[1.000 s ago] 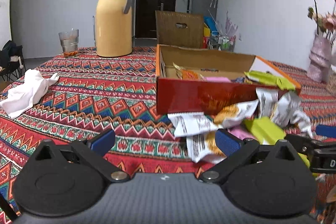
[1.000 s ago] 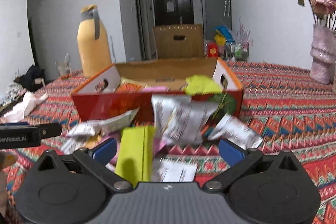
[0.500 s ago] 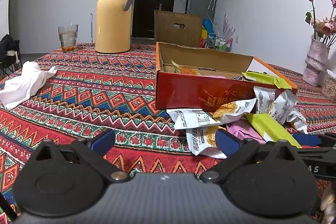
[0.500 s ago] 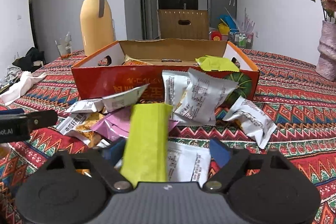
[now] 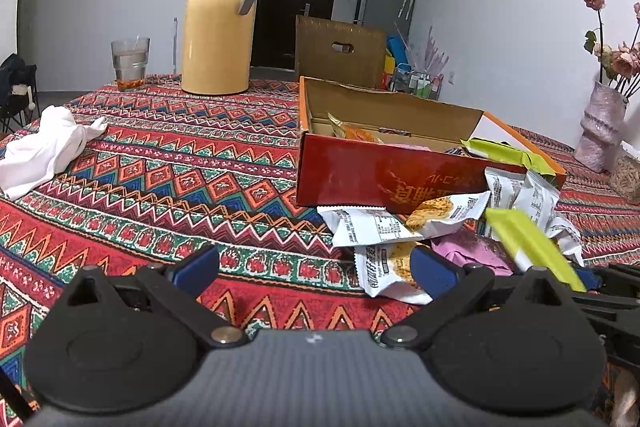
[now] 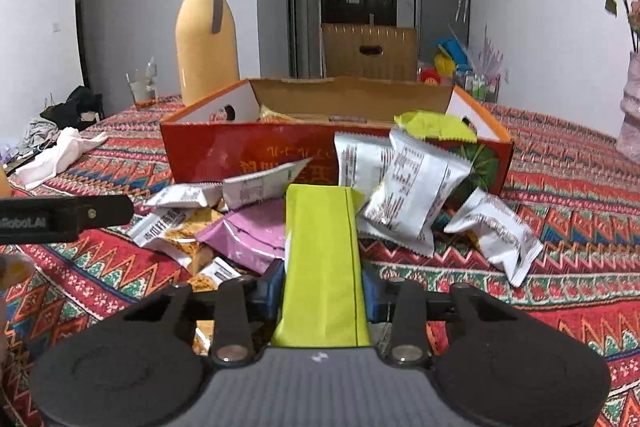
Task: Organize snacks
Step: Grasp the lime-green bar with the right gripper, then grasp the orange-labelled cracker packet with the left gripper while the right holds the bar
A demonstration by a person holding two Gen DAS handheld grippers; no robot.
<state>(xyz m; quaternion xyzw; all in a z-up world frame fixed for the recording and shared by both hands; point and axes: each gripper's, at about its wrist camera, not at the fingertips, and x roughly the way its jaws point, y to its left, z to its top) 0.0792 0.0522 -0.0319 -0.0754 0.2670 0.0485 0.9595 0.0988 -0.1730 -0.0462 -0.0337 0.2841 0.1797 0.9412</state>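
My right gripper [image 6: 322, 289] is shut on a lime-green snack packet [image 6: 322, 259] and holds it just above the pile; the packet also shows blurred in the left wrist view [image 5: 528, 243]. Silver packets [image 6: 412, 187] and a pink packet [image 6: 248, 237] lie in front of the red cardboard box [image 6: 280, 155], which holds a few snacks and has another green packet [image 6: 434, 125] on its rim. My left gripper [image 5: 316, 265] is open and empty, low over the tablecloth left of the pile [image 5: 404, 223], near the box [image 5: 380, 175].
A yellow thermos [image 5: 218, 19] and a glass [image 5: 129, 63] stand at the back left. A white cloth [image 5: 44, 151] lies at the left edge. A pink vase with flowers [image 5: 600, 131] stands at the right. A brown chair back [image 6: 370, 51] is behind the table.
My right gripper has closed on the lime-green packet, which lay loose between its fingers a second ago. The left gripper has drawn back a little and stayed open.
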